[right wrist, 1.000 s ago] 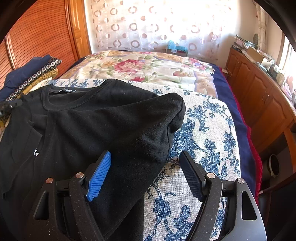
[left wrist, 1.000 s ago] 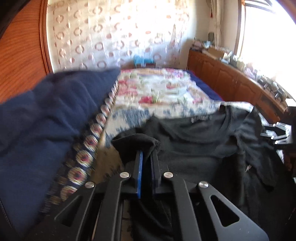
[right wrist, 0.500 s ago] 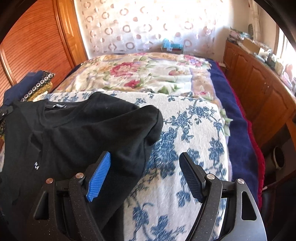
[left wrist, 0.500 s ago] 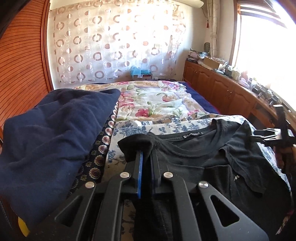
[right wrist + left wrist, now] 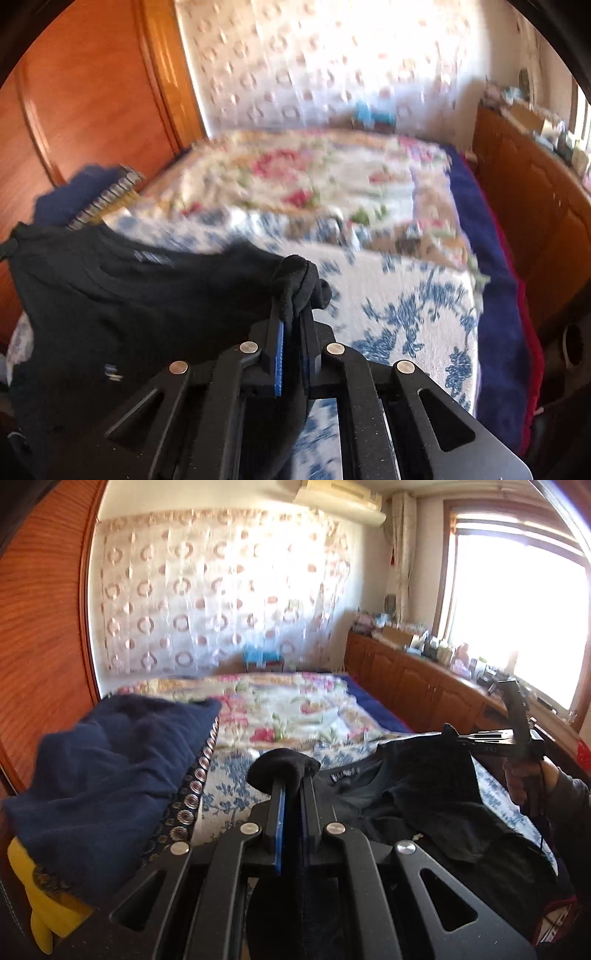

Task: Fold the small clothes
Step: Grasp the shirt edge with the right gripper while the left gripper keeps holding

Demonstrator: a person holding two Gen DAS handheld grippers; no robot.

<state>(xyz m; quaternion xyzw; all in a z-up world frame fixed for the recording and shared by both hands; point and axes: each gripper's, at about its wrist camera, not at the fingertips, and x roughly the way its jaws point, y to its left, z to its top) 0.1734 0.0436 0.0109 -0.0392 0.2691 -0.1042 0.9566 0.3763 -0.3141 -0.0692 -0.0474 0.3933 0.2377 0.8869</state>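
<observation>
Both grippers are now clamped on the black T-shirt (image 5: 424, 790), one at each shoulder, so I judge the pick-up finished and the folding itself not yet begun. My left gripper (image 5: 291, 775) has its jaws pressed together on a bunched wad of black cloth at the shirt's left shoulder. My right gripper (image 5: 293, 291) has just been closing, and its jaws now pinch the other shoulder, with a knot of fabric poking out past the fingertips. In the left view I can see that right gripper held in a hand (image 5: 524, 779) over the bed's right edge, the cloth drawn taut between the two grips.

One garment is in play. It lies face up on the blue-flowered sheet (image 5: 413, 317) at the near end of the bed (image 5: 476, 206), neckline and label towards the far end, the body trailing back towards me and still rumpled. No crease or fold shows in it anywhere.

Left to do, as I read it: lift and spread the shirt flat, bring the sleeves in, then double the body over. A navy garment (image 5: 107, 768) is piled along the bed's left edge; I cannot tell whether it is folded.
</observation>
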